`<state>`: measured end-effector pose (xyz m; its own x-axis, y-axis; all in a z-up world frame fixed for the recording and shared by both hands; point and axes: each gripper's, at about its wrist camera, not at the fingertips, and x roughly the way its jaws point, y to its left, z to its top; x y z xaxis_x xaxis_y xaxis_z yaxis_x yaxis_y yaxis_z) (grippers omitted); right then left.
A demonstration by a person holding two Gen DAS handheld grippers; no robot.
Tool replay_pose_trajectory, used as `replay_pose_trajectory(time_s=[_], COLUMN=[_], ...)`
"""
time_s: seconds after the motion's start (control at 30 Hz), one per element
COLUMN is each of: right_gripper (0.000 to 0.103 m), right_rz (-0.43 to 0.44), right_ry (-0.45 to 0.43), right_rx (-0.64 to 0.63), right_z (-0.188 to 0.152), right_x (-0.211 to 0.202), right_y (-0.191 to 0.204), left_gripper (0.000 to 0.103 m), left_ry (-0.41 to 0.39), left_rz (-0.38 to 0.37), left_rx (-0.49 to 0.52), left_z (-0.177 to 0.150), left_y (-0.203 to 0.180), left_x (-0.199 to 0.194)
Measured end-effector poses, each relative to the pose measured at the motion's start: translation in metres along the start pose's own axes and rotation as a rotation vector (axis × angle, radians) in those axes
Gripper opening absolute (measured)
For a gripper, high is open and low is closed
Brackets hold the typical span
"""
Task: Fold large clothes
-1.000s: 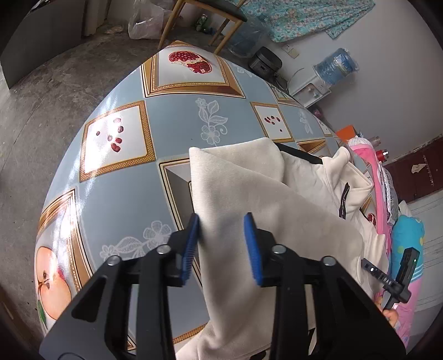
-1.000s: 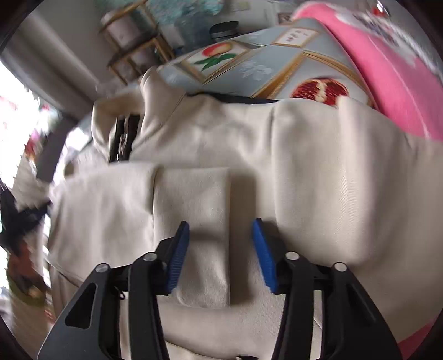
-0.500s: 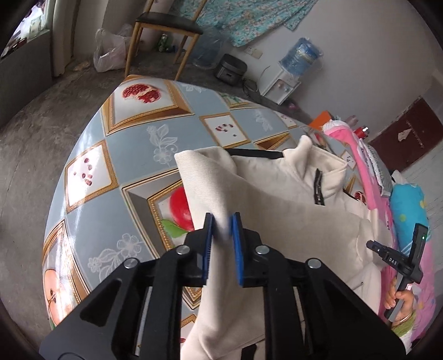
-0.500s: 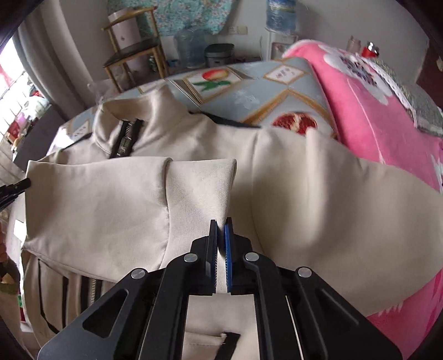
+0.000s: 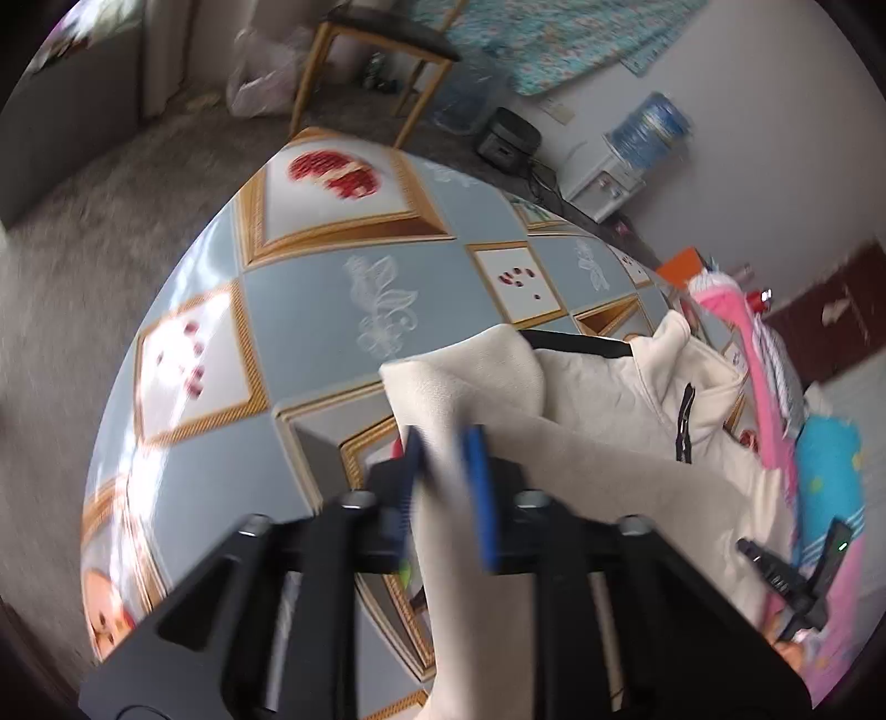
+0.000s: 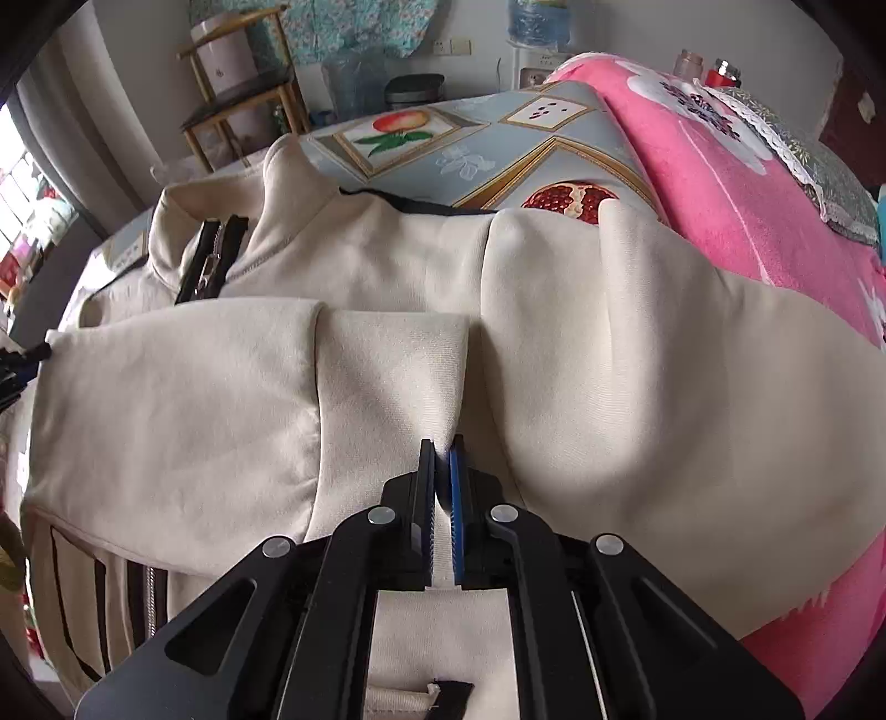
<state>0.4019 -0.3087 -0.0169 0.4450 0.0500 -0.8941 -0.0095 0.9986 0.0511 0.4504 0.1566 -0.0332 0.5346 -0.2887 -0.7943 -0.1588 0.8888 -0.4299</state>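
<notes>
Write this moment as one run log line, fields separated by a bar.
step: grasp to fold | left gripper: shut on cream jacket | right gripper: shut on cream jacket | surface: patterned tablecloth

A home room: fruit-print tablecloth, wooden chair, water dispenser, pink blanket.

The tablecloth is grey-blue with gold-framed squares that show fruit, among them a cut pomegranate and a peach; a pink blanket lies along one side of it; beyond the table stands a wooden chair on the grey floor; a blue water bottle sits on a white dispenser near the wall; a black cooker stands on the floor; a flowered cloth hangs on the wall.
</notes>
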Motion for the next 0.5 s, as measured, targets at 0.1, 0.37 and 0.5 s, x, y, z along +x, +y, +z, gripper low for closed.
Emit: replay_pose_trajectory(time_s=[0.1, 0.37, 0.5], right_gripper=[0.005, 0.023, 0.046], right_rz=[-0.008, -0.018, 0.038], right_ry=[0.004, -0.006, -0.071], right_rx=[-0.002, -0.024, -0.044], right_z=[-0.002, -0.002, -0.006], right_x=[0.005, -0.010, -0.044], right_y=[0.000, -0.002, 0.003], left_gripper=[0.006, 0.028, 0.029], left_ry=[-0.065, -0.075, -0.112], left_rz=[0.047, 0.172, 0.169], left_rx=[0.109, 0.112, 0.214], left_z=[-0.003, -0.007, -0.023], left_y=[-0.018, -0.003, -0.016], left_x=[-0.004, -0.011, -0.051])
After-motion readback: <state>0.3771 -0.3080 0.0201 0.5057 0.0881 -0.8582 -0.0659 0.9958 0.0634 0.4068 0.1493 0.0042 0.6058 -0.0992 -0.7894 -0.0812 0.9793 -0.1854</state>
